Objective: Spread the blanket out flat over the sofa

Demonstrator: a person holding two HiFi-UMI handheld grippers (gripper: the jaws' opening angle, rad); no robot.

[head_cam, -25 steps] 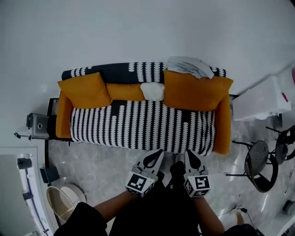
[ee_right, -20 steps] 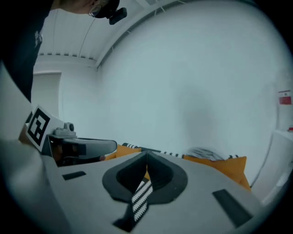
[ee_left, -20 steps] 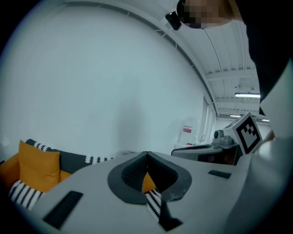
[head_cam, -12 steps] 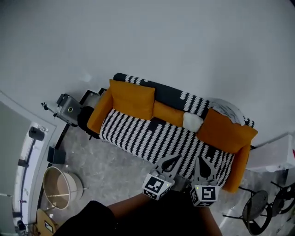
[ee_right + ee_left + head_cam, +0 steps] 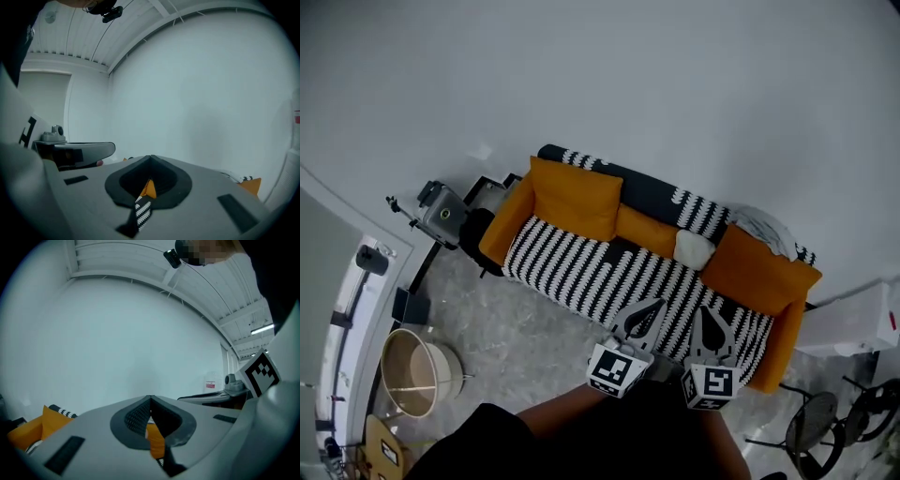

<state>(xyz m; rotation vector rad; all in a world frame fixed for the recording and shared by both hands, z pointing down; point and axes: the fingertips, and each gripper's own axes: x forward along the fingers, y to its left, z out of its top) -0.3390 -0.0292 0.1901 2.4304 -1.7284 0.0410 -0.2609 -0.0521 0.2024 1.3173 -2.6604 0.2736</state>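
Note:
A black-and-white striped blanket [image 5: 609, 272] covers the seat and backrest of an orange sofa [image 5: 783, 342] that lies slantwise in the head view. Two orange cushions [image 5: 577, 197] lean on the backrest with a small white cushion [image 5: 692, 248] between them. A grey-white bundle of cloth [image 5: 761, 225] rests on the back's right end. My left gripper [image 5: 656, 306] and right gripper [image 5: 704, 311] hang side by side before the sofa's front edge, both shut and empty. Their tips meet in the left gripper view [image 5: 150, 399] and the right gripper view [image 5: 151, 157], aimed at the white wall.
A round pale basket [image 5: 412, 373] stands on the floor at lower left. A black device on a stand [image 5: 442, 214] sits by the sofa's left end. A white table [image 5: 853, 323] and a black chair [image 5: 806, 431] stand at the right.
The head view has swung, so the sofa now lies slantwise and sits further right. Both grippers stay shut low in the view, just short of the sofa's front.

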